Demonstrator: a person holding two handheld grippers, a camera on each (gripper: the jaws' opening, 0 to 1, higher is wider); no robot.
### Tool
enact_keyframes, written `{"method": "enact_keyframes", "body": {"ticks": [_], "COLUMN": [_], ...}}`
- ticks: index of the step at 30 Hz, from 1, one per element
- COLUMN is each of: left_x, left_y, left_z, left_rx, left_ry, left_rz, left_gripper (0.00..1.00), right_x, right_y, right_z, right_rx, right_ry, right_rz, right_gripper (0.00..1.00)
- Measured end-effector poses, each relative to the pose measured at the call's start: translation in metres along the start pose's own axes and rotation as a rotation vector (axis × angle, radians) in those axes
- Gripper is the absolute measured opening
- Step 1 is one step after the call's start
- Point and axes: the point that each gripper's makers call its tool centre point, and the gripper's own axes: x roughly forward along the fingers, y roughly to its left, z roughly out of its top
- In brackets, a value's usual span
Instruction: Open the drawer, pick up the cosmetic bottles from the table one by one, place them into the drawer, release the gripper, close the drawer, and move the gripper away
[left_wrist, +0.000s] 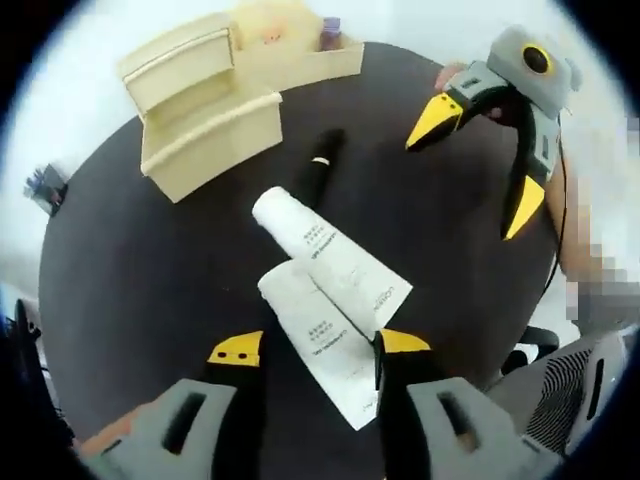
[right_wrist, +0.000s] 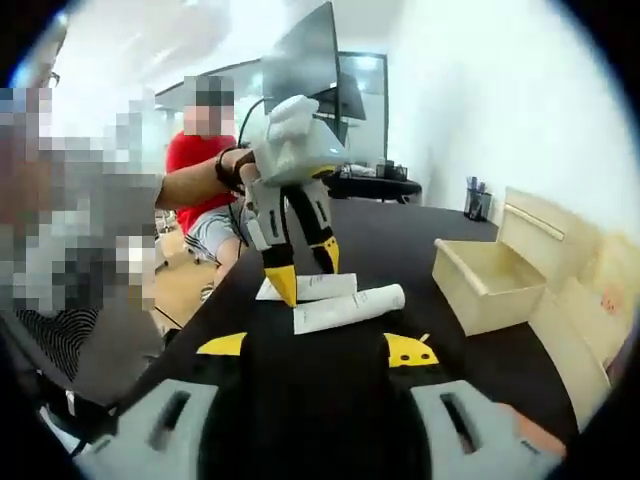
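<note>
On the dark round table (left_wrist: 150, 330), in the left gripper view, the left gripper (left_wrist: 318, 352) stands spread, its yellow-tipped jaws on either side of the lower end of the nearer white tube (left_wrist: 318, 335) and not pinching it. That tube lies flat and touches a 2nd white tube (left_wrist: 325, 250), which crosses beside it. A black bottle (left_wrist: 318, 170) lies just beyond the 2nd tube, toward the wooden drawer unit (left_wrist: 205, 110), whose drawer stands pulled out. The right gripper (left_wrist: 480, 160) hovers spread, well apart from the tubes, holding nothing.

A likely risk is that closing here also catches or drags the touching 2nd tube, since the 2 lie against each other. The flat, soft tube may also slip out of the jaws when lifted.

In the right gripper view, the right gripper (right_wrist: 318, 350) is spread over bare table. The left gripper (right_wrist: 305, 265) points down at the 2 white tubes (right_wrist: 345, 305), which are smooth, printed with small text and capped at one end. The open drawer (right_wrist: 485, 280) sits near them, empty as far as its inside shows.
</note>
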Motion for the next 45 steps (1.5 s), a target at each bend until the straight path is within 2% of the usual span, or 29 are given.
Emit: {"method": "enact_keyframes", "body": {"ticks": [5,7,10,12,13,14,17,22,26,29,32,33,37,38,39,41,42,45], "left_x": [0.0,-0.001,-0.001,-0.004,-0.007,-0.008,-0.014,-0.016,-0.015,-0.018,-0.017,-0.016,-0.01,-0.011,-0.011,-0.013,-0.014,-0.013], "left_y": [0.002,0.003,0.002,0.007,0.014,0.015,0.022,0.023,0.023,0.036,0.036,0.035,0.032,0.033,0.032,0.035,0.039,0.035], "left_z": [0.001,-0.001,-0.004,-0.005,-0.007,-0.007,-0.014,-0.019,-0.017,-0.012,-0.006,-0.004,-0.001,0.0,0.003,0.006,0.011,0.008], "left_rx": [-0.025,-0.031,-0.027,-0.01,0.012,0.017,0.058,0.08,0.13,0.135,0.107,0.075,0.093,0.072,0.109,0.078,0.11,0.092], "left_ry": [-0.002,0.008,0.012,0.034,0.057,0.062,0.101,0.127,0.103,0.106,0.082,0.081,0.092,0.103,0.088,0.084,0.061,0.059], "left_rz": [0.0,0.007,0.016,0.033,0.062,0.067,0.13,0.144,0.137,0.155,0.125,0.108,0.089,0.088,0.089,0.107,0.128,0.131], "left_gripper": [0.39,0.3,0.28,0.27,0.26,0.25,0.22,0.22,0.23,0.31,0.36,0.35,0.33,0.33,0.32,0.32,0.31,0.28], "right_x": [0.002,0.002,0.001,0.001,0.0,0.0,-0.002,-0.004,-0.003,-0.001,0.0,0.0,0.001,0.001,0.001,0.002,0.003,0.002], "right_y": [0.003,0.003,0.001,0.0,-0.001,-0.002,-0.006,-0.011,-0.01,-0.008,-0.006,-0.006,-0.006,-0.007,-0.007,-0.005,-0.004,-0.006], "right_z": [-0.002,-0.002,-0.002,-0.002,-0.001,-0.001,0.0,0.0,-0.002,-0.003,-0.003,-0.003,-0.005,-0.007,-0.008,-0.009,-0.009,-0.009], "right_rx": [0.001,0.002,0.001,0.0,0.0,0.001,0.0,0.0,-0.001,-0.003,0.002,0.002,0.005,0.004,0.003,0.003,0.002,0.0], "right_ry": [-0.001,0.0,0.002,0.001,0.001,0.001,0.002,0.007,0.014,0.019,0.016,0.016,0.023,0.028,0.034,0.039,0.04,0.041], "right_rz": [-0.003,-0.002,-0.003,-0.002,-0.002,-0.003,-0.005,-0.005,-0.007,-0.007,-0.002,-0.002,-0.004,-0.004,-0.003,0.0,0.001,-0.004], "right_gripper": [0.46,0.46,0.45,0.45,0.45,0.45,0.45,0.45,0.44,0.44,0.44,0.44,0.43,0.43,0.43,0.43,0.43,0.43]}}
